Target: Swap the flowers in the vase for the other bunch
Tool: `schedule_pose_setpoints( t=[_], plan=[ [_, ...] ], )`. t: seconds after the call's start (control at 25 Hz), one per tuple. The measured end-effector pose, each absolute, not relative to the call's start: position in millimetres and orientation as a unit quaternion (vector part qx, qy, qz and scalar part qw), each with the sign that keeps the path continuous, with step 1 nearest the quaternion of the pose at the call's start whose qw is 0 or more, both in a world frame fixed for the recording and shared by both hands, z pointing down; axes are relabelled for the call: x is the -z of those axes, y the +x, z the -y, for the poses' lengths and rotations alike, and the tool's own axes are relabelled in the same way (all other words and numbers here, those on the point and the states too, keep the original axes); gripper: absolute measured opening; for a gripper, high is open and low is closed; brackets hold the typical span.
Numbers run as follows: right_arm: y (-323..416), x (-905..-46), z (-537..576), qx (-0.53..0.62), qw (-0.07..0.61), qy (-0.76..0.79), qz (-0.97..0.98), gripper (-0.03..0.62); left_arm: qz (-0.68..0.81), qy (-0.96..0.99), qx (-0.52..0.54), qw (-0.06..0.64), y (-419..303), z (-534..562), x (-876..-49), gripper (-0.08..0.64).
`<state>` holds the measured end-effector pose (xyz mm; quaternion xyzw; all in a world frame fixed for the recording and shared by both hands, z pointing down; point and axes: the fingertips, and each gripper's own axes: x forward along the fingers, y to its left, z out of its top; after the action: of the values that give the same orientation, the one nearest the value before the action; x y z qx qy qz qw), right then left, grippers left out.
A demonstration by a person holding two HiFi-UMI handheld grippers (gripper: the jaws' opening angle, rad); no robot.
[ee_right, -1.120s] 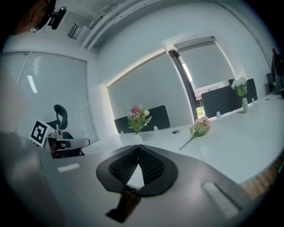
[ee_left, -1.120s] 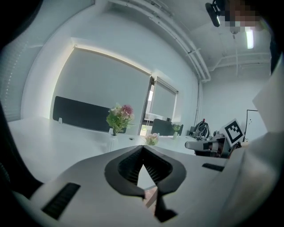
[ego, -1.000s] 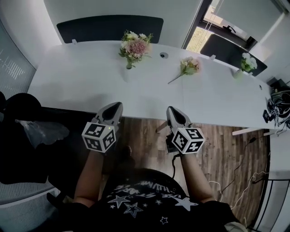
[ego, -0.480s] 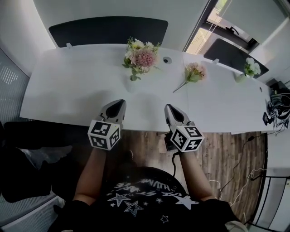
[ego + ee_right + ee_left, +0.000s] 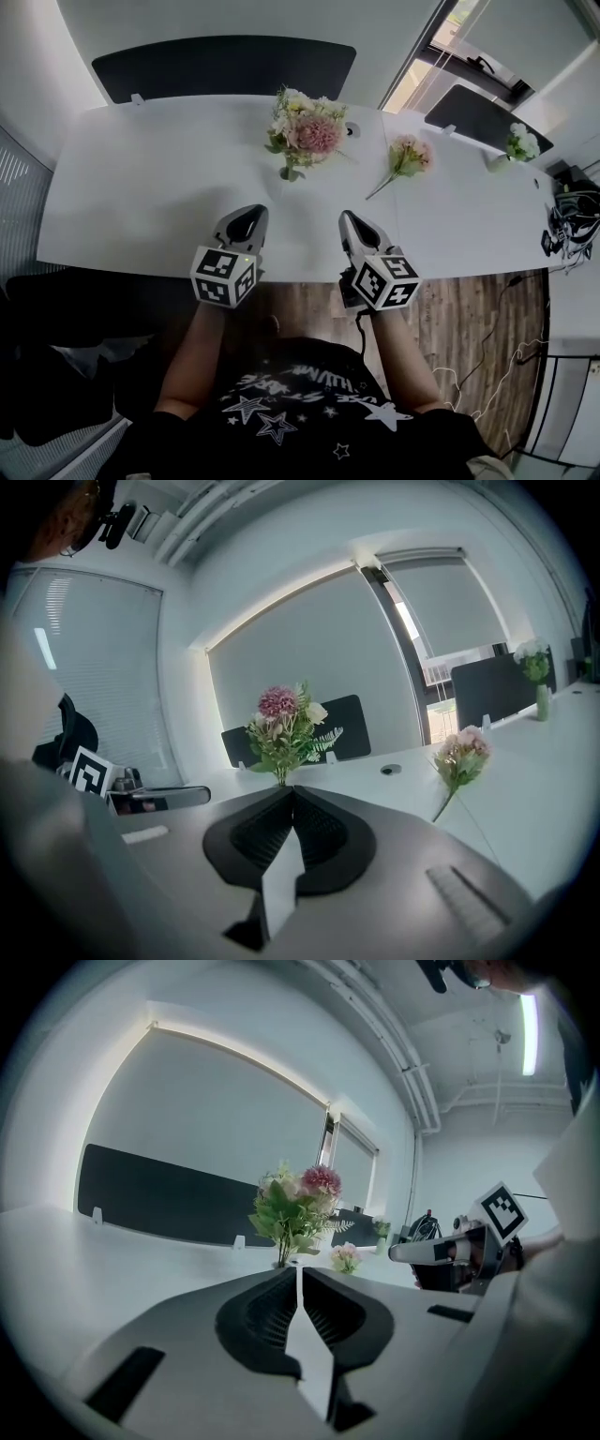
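a long white table carries the task's things. toward its far edge, about midway along, a mixed bunch of pink and cream flowers with green leaves stands upright in a small vase, which the foliage mostly hides. to the right of it, apart from it, a loose pale pink bunch lies flat on the tabletop, blooms toward the far edge and its thin stem slanting back toward the near edge. a second small vase of white flowers stands near the far right corner. a dark screen panel runs along the far edge. the left gripper and the right gripper hang side by side over the near edge, well short of both bunches; each gripper view shows its ribbed black pads pressed together with nothing between them. each carries a cube of black-and-white square markers, with no words on it. the person's black shirt has white stars and white lettering too warped to read.
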<state>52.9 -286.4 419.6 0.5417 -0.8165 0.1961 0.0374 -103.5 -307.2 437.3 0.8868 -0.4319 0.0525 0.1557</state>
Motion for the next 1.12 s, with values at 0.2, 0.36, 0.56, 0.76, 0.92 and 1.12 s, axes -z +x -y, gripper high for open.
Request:
schedule_pose_setpoints(
  t=[0.2, 0.36, 0.56, 0.76, 0.92, 1.12],
  plan=[
    [44.9, -424.7, 287.9, -0.2, 0.047, 0.542, 0.815, 0.003, 0.425, 0.891, -0.058, 0.147, -103.5, 313.7, -439.3, 0.009],
    [43.6, -424.9, 291.4, -0.203, 0.048, 0.542, 0.814, 0.003, 0.421, 0.893, -0.064, 0.145, -100.9, 315.5, -443.4, 0.031],
    [43.8, -432.3, 304.9, -0.208, 0.047, 0.534, 0.818, 0.003, 0.411, 0.897, -0.077, 0.146, -95.3, 320.7, -459.4, 0.089],
    [41.0, -437.3, 327.3, -0.213, 0.047, 0.517, 0.828, 0.003, 0.411, 0.895, -0.089, 0.148, -90.8, 331.2, -471.5, 0.166],
    [38.7, -436.0, 344.2, -0.213, 0.053, 0.502, 0.836, 0.003, 0.412, 0.897, -0.085, 0.137, -83.2, 344.2, -472.2, 0.247],
    [44.5, -439.7, 359.2, -0.22, 0.06, 0.492, 0.84, 0.003, 0.411, 0.898, -0.106, 0.118, -70.0, 356.8, -488.0, 0.296]
  ],
)
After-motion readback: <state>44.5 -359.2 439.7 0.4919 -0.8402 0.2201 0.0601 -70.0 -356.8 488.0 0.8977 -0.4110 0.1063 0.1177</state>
